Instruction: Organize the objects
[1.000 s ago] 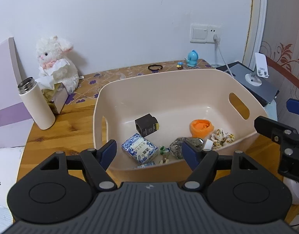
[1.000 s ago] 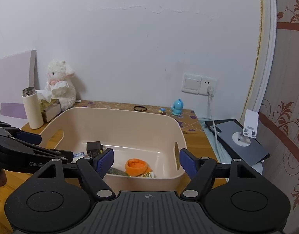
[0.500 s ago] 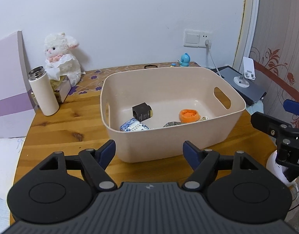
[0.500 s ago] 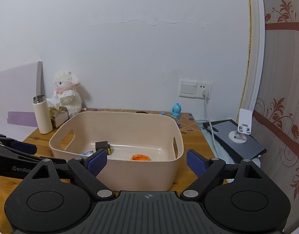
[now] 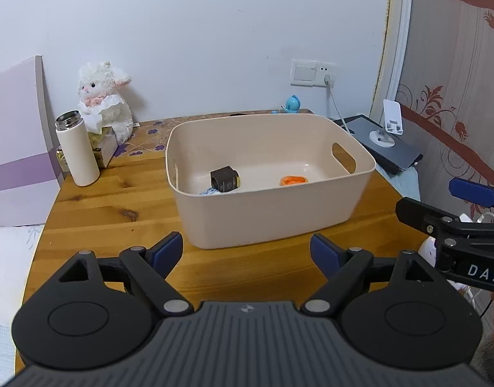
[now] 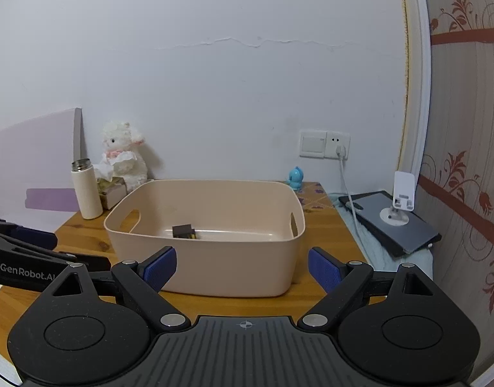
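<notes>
Wooden table (image 5: 111, 206) fills my lower view, its far strip covered by a patterned cloth with purple flowers. On it sits the beige bin (image 5: 269, 213) — handle cut-outs in both short walls, upright, roughly centred. Left of the bin, well apart: a white thermos (image 5: 77, 150) standing upright, just beside a tissue box (image 5: 103, 143), with a plush lamb (image 5: 105, 96) behind it against the wall. A dark tablet (image 6: 392, 222) lies off the table's right end, a small white stand (image 6: 398, 203) on top of it. A blue figurine (image 5: 292, 103) stands at the table's back edge. Inside the bin I see a dark block (image 5: 224, 179) near the left side, an orange item (image 5: 293, 180) toward the right, and a sliver of blue-patterned packet (image 5: 210, 191) just beside the block. My left gripper (image 5: 247, 253) hangs in front of the bin — fingers spread wide, nothing between them. My right gripper (image 6: 242, 266) likewise, jaws parted and empty, close to the bin's near wall.
</notes>
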Action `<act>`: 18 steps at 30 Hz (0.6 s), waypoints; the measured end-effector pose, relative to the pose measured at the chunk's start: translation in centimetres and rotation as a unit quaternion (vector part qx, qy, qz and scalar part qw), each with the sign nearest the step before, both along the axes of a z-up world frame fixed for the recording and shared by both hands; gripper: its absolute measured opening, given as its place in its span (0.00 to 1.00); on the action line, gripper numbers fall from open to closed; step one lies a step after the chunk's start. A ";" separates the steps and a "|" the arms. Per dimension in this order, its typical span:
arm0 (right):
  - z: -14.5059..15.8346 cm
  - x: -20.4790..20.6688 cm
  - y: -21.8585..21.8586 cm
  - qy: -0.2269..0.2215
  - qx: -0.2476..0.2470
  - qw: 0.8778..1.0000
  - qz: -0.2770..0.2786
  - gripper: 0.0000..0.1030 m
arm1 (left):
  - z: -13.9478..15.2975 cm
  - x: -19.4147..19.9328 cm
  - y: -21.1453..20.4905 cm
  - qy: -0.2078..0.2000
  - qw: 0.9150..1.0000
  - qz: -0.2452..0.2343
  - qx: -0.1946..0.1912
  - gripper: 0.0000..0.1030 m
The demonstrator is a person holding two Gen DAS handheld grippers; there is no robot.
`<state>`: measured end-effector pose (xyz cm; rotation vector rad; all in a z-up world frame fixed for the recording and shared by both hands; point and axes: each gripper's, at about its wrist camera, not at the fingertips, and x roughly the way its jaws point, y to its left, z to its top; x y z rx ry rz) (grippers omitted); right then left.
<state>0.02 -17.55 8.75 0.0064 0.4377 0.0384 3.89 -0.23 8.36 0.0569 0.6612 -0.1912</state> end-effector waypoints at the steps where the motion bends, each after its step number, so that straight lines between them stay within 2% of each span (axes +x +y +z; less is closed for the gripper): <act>1: -0.1 -0.3 0.0 -0.001 0.001 1.000 -0.001 0.87 | -0.1 -0.2 0.0 -0.001 1.000 0.002 0.003 0.84; 10: -1.0 -3.0 -0.2 0.004 0.004 1.000 -0.004 0.88 | -0.9 -3.0 0.3 0.001 1.000 -0.001 0.004 0.84; 18: -1.5 -4.6 0.0 0.011 -0.005 1.000 -0.004 0.88 | -1.0 -5.4 0.7 0.006 1.000 -0.012 -0.013 0.85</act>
